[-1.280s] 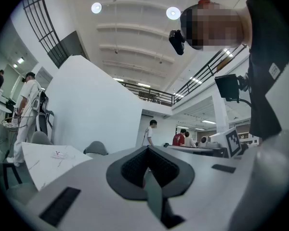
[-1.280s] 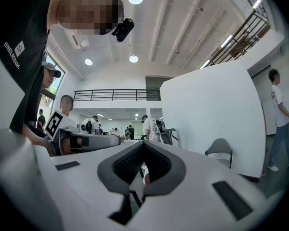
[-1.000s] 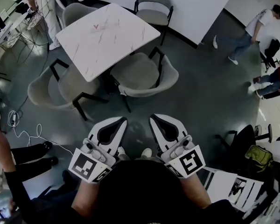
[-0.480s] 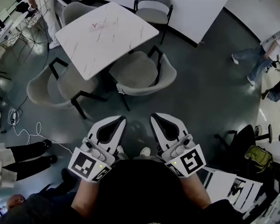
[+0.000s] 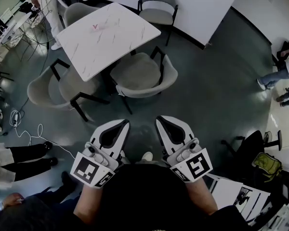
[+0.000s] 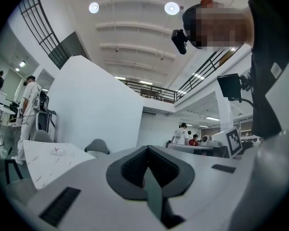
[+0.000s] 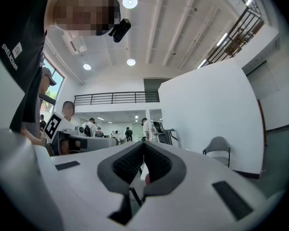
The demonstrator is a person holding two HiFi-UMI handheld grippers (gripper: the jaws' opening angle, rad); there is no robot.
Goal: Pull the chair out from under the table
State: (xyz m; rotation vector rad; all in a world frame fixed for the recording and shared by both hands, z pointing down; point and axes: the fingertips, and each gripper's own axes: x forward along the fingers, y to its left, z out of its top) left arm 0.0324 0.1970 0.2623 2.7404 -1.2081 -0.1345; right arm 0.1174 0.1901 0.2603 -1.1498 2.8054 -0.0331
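Chair [image 5: 143, 76] at the surface's [image 5: 108, 35] near edge sits ahead, backrest toward me, centred between my left gripper [image 5: 124, 124] and right gripper [image 5: 160, 121], fingers shut and empty on both.

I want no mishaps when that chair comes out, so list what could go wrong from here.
1. Both the left tongs and right tongs are shut and apart from the nearest chair; reaching it like that, they would push it rather than grip.
2. Its black legs stand close to the neighbouring chair at the table corner and might snag.
3. A white cable and a bystander's legs lie at the left; stepping back could trip.
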